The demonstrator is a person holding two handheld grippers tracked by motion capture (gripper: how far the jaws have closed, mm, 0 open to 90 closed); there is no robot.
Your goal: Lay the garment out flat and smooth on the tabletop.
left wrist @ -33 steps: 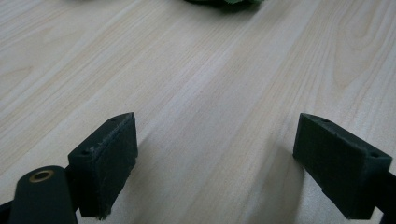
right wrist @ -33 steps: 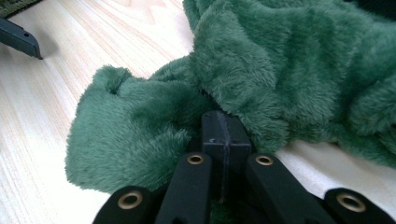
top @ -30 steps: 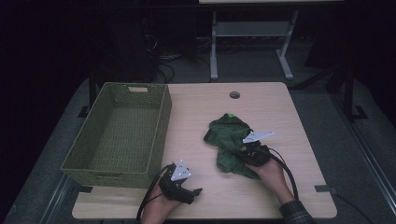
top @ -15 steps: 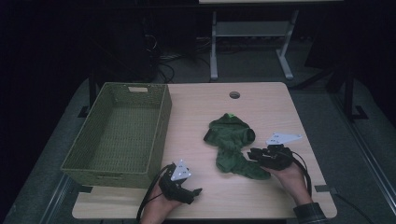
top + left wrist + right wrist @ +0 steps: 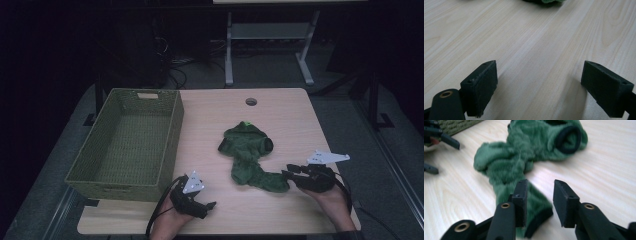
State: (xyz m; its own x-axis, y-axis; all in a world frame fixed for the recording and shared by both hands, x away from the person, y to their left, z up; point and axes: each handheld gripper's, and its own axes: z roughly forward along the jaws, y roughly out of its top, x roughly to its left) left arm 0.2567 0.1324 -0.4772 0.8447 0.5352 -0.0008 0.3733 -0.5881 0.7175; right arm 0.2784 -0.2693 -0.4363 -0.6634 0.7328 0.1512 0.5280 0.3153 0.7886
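Black pads on my right gripper (image 5: 537, 202) stand a little apart and have just been opening; nothing is pinched between them, and the dark-trimmed end of the green fleece garment (image 5: 524, 162) lies just beyond my left-hand pad on the wooden table (image 5: 280, 105). My left gripper (image 5: 539, 87) rests low over bare wood, jaws wide. Farther left sits the woven green basket (image 5: 172, 135).

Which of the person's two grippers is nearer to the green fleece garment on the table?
Right. The right gripper sits at the green fleece garment's near end, jaws apart beside the hem. The left gripper rests farther off, near the basket.
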